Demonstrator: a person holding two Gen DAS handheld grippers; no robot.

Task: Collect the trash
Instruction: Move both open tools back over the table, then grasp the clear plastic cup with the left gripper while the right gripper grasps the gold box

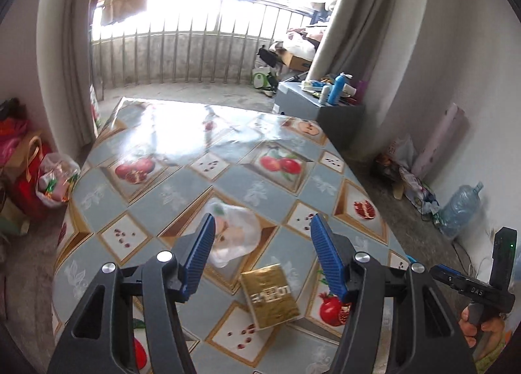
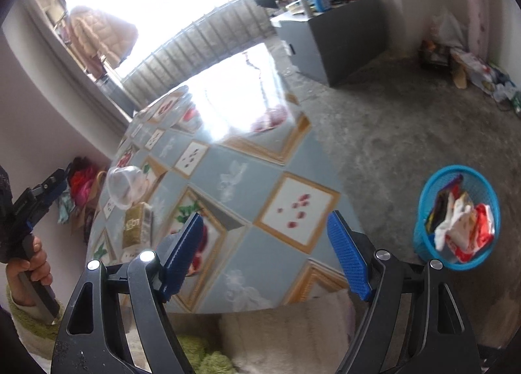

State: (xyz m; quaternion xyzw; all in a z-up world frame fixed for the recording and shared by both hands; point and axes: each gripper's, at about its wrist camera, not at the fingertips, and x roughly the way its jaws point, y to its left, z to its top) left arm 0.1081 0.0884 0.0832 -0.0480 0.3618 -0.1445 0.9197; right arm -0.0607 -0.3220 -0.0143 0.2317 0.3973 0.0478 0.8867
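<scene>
A gold box [image 1: 269, 295] lies on the fruit-patterned table [image 1: 182, 178], just below my open left gripper [image 1: 262, 227]. A clear plastic cup [image 1: 236, 230] lies on its side beyond the box, by the left finger. In the right wrist view the gold box [image 2: 135, 225] and the cup [image 2: 125, 186] sit at the table's left. My right gripper [image 2: 265, 227] is open and empty over the table's near edge. A blue trash basket [image 2: 456, 216] with wrappers in it stands on the floor to the right.
A grey cabinet [image 1: 312, 103] with bottles stands beyond the table. Bags [image 1: 39, 175] lie on the floor at left. A water jug [image 1: 460, 208] and litter lie by the right wall. The concrete floor [image 2: 390, 133] separates table and basket.
</scene>
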